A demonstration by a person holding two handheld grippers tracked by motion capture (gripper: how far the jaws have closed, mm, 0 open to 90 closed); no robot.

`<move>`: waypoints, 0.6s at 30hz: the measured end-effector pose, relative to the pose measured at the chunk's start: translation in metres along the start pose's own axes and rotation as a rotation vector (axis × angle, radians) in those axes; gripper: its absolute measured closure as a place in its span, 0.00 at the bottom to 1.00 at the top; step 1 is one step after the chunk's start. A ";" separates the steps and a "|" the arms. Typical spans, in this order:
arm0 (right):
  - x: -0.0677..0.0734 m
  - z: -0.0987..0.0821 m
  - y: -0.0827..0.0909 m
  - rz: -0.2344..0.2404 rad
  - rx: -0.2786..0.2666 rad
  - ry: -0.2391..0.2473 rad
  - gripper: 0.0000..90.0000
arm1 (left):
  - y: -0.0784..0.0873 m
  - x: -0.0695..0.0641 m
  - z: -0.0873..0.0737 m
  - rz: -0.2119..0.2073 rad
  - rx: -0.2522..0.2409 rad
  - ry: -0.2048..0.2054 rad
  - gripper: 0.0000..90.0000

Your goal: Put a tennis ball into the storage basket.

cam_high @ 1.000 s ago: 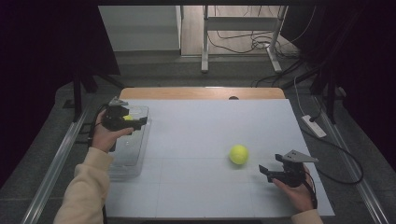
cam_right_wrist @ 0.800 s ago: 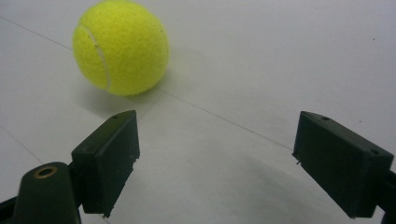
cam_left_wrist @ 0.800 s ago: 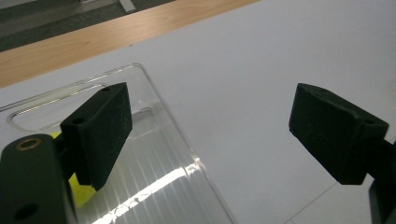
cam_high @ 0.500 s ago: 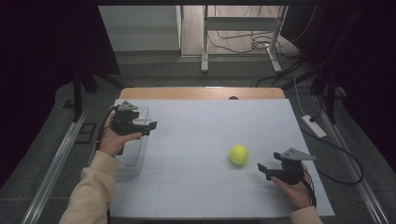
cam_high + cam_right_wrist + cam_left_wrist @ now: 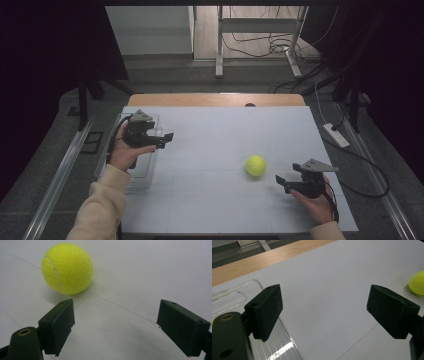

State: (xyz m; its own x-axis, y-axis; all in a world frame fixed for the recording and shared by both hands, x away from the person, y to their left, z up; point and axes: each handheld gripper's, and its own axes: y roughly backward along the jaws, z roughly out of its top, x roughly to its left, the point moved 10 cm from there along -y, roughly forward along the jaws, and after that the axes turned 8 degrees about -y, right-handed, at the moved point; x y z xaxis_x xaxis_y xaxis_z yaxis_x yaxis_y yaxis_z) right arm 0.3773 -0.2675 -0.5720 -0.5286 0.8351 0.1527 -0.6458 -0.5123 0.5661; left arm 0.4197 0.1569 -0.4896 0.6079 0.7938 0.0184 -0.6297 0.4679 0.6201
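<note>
Yellow ball [image 5: 255, 165] lies on the white table [image 5: 225, 135], just beside the right gripper [image 5: 280, 180], jaws apart, empty. Left gripper [image 5: 167, 138], also gaping, hovers at the tray's [image 5: 145, 175] inner edge, bare table between.

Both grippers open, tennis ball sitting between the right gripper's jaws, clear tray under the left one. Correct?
One thing is off: the tennis ball lies ahead of the right gripper, outside its open jaws, as the right gripper view shows. The left gripper is open, by the clear tray.
</note>
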 end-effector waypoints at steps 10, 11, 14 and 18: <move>0.001 -0.001 0.003 -0.003 -0.003 0.002 0.16 | -0.004 -0.013 0.004 -0.021 -0.011 -0.023 0.16; 0.000 -0.001 0.003 -0.003 -0.001 -0.003 0.16 | -0.004 -0.014 0.004 -0.025 -0.012 -0.028 0.16; 0.000 -0.002 0.003 -0.002 0.000 -0.009 0.16 | -0.005 -0.018 0.004 -0.030 -0.006 -0.035 0.16; 0.000 -0.002 0.003 -0.002 0.001 -0.007 0.16 | -0.008 -0.023 0.004 -0.041 -0.008 -0.040 0.16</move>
State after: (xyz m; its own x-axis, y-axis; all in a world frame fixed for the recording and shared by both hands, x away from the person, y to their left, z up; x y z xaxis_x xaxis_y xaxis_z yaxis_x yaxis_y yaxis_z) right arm 0.3742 -0.2693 -0.5718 -0.5234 0.8373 0.1577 -0.6459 -0.5106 0.5675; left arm 0.4126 0.1331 -0.4919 0.6520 0.7578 0.0242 -0.6073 0.5029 0.6150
